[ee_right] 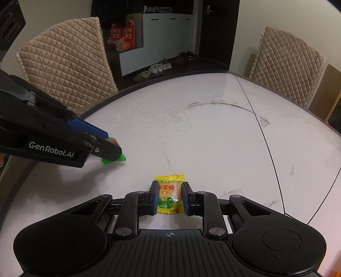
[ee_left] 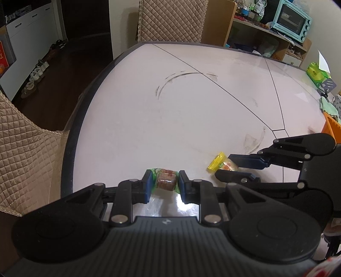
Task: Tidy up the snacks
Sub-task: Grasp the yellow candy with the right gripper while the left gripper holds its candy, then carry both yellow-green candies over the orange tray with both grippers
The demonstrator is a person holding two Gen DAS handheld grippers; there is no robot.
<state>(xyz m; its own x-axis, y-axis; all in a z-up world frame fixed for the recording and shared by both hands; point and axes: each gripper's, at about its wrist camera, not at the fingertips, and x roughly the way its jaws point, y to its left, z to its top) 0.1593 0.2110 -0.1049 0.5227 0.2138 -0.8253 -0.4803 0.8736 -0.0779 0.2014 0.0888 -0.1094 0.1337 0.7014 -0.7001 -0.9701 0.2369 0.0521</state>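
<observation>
I have both snacks pinched: my left gripper (ee_left: 165,181) squeezes the small green-wrapped brown candy (ee_left: 166,181), my right gripper (ee_right: 170,197) the yellow plastic candy packet (ee_right: 170,195). Next I think I should lift both off the white table (ee_right: 213,144).

You are working at a pale, glossy table (ee_left: 191,102) with a dark rim, thin seam lines and smudged ring marks. Quilted beige chairs (ee_right: 66,64) stand around it. Past them lies a dark wood floor (ee_left: 70,64), with shoes (ee_right: 157,68) lined up beside a white cabinet (ee_right: 166,23). On your far right, an open wooden shelf (ee_left: 251,32) carries a light-blue toaster oven (ee_left: 292,20).
</observation>
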